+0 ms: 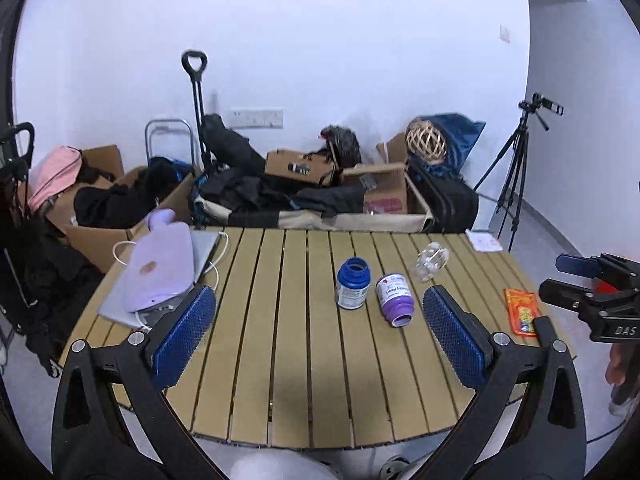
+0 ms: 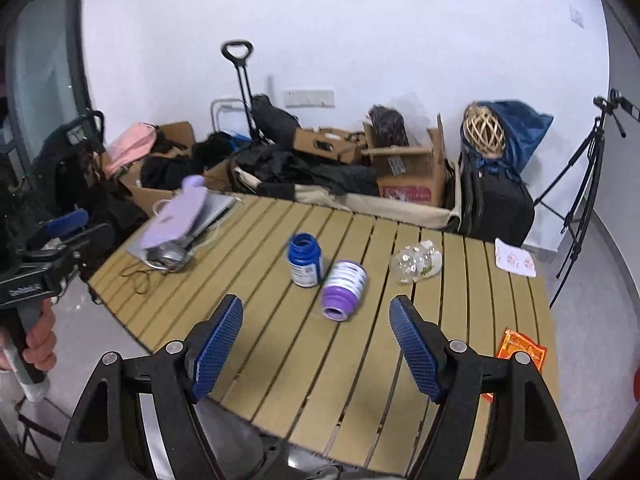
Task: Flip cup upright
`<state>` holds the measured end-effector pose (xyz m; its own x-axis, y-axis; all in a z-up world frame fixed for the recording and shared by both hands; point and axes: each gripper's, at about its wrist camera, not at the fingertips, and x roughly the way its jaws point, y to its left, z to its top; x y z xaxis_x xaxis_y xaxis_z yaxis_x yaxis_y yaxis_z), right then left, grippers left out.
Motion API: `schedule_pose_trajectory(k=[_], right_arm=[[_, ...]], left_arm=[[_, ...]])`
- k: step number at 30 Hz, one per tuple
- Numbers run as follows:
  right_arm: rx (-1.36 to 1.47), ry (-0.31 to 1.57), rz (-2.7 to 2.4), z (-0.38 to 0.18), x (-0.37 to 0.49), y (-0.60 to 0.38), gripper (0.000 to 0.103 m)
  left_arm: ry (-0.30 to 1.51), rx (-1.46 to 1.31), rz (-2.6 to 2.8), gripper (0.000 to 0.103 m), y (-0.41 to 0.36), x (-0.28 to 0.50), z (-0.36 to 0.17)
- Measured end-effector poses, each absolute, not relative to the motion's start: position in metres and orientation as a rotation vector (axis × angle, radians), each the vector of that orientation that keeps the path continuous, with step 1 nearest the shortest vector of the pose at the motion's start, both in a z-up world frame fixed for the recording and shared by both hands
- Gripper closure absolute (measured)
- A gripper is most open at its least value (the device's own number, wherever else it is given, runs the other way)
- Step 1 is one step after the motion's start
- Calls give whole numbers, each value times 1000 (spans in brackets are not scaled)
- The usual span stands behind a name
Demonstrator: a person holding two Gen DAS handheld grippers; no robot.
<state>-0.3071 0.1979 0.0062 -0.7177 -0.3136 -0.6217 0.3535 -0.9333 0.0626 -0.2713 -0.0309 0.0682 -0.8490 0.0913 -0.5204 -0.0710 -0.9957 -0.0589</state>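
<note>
A clear glass cup (image 1: pixel 431 261) lies on its side on a slatted wooden table (image 1: pixel 280 360), toward the far right of the tabletop; its surface is see-through and blurred, so which way its mouth points is hard to tell. Nearer and to the left of it lies a purple bottle (image 1: pixel 394 299), tipped over with its open neck toward the near edge; just left of that, close beside it, a blue bottle (image 1: pixel 352 283) stands upright with no cap. At the right edge of the table lies an orange packet (image 1: pixel 521 311); at the far right corner rests a white paper (image 1: pixel 484 241). At the far left, a lilac hot-water bottle (image 1: pixel 160 268) rests on a grey laptop (image 1: pixel 202 250) with a white cable beside it.

The left gripper (image 1: pixel 319 322) hovers over the near edge, its blue-padded fingers spread wide and empty; the right gripper (image 2: pixel 316 328) likewise hangs over the near side with fingers released, gripping nothing, well apart from the cup. A hand (image 2: pixel 38 342) holds the left gripper's handle.

Beyond the table, cardboard boxes (image 1: pixel 384 190), dark bags and a tripod (image 1: pixel 516 168) stand against a white wall.
</note>
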Motion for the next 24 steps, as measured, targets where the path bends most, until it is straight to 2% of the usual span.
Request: schedule_pose_trajectory(k=[5,7,9,13,19,24], right_arm=[[862,32,-2575,40,-252,197,21],[847,48,-2589,44,-225,196,13],[814,62,-2605,43,-200,195,13],[731,37,-2611,23,-146,193,13],[658,121,-2731,-18,-72,178,13],[600,72,-2727,-52,-18,168,13]], left_arm=[[-79,-794,2972,0,-30,-218,99],[-52,-783,3000,0,-28,-190,105],[-18,-740,3013,0,-27,-166,104],[125,-619,3093,0,-19,-114,88],[66,-555,3136,0,-20,-46,50],[31,-455,3149,0,-22,11,19]])
